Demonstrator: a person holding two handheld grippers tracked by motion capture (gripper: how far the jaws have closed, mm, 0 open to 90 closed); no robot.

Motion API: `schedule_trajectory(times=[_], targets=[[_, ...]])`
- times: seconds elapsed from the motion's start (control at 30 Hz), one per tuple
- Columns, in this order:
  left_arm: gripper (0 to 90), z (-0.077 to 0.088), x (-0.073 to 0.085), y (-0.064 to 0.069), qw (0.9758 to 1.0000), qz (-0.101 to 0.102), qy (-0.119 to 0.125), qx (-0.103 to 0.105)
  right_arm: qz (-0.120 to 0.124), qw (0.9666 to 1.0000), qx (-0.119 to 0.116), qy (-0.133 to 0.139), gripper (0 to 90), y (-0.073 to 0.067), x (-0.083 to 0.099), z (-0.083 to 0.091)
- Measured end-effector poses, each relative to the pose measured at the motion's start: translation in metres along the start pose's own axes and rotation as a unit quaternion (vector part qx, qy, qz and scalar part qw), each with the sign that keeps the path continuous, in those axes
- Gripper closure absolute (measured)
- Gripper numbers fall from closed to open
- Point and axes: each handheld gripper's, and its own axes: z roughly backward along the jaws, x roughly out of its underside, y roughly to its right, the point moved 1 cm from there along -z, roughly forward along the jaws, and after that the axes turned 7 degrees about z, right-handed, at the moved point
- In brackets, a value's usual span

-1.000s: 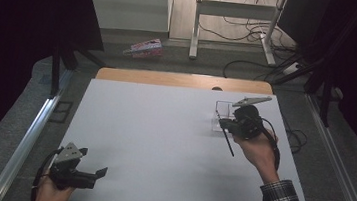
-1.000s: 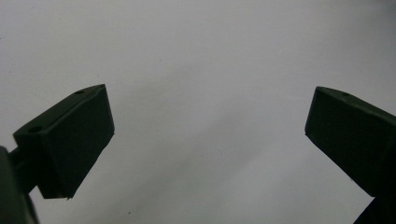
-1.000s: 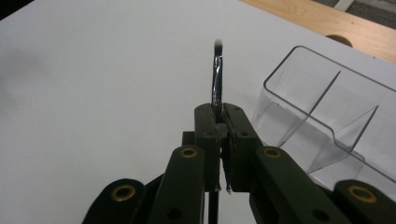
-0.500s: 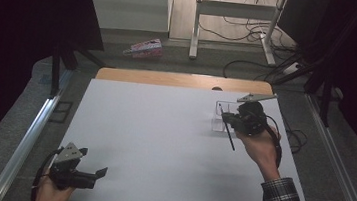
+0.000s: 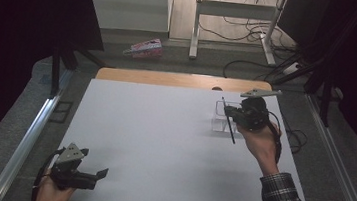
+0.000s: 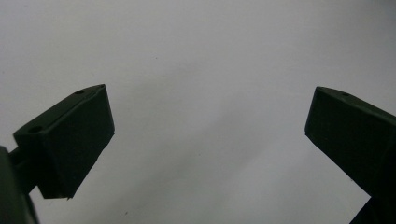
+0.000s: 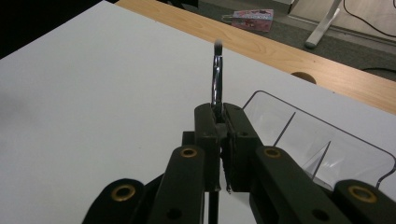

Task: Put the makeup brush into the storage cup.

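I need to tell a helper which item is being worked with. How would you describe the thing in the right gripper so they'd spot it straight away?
Start at the white table top and go to its far right, where a clear divided tray sits. Just above it the right gripper clamps a slim dark brush with a shiny metal collar and pale tip: the one thin stick there.

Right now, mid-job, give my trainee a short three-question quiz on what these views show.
1. True or false: the right tongs are shut on a thin brush.
2. What stands beside the right tongs on the white table? A) a clear divided tray B) a red mug C) a stack of plates
3. In the left gripper view, how do the left tongs stand, and is anything between them?

Key
1. True: the handle is pinched, the bristle tip pointing up and away.
2. A, the clear divided tray.
3. Open wide, with bare table between them.
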Motion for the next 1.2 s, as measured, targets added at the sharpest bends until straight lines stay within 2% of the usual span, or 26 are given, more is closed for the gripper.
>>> schedule_trajectory(times=[0.43, 0.7, 0.9, 1.0, 1.2], targets=[[1.7, 0.0, 0.0, 0.0, 1.0, 0.0, -0.001, 0.0, 0.01, 0.9996, 0.02, 0.018, 85.5, 0.011, -0.013, -0.008], [1.7, -0.001, 0.0, 0.0, 1.0, -0.003, -0.005, 0.002, 0.009, 0.9987, 0.033, 0.037, 85.5, 0.015, -0.018, -0.011], [1.7, -0.001, 0.0, 0.001, 1.0, -0.003, -0.005, 0.003, 0.005, 0.9978, 0.042, 0.05, 85.5, 0.021, -0.022, -0.014], [1.7, -0.001, 0.0, 0.001, 1.0, -0.004, -0.005, 0.003, -0.007, 0.9978, 0.035, 0.056, 85.5, 0.023, -0.023, -0.017], [1.7, -0.001, 0.0, 0.001, 1.0, -0.005, -0.005, 0.002, -0.015, 0.9969, 0.039, 0.066, 85.5, 0.026, -0.027, -0.022]])
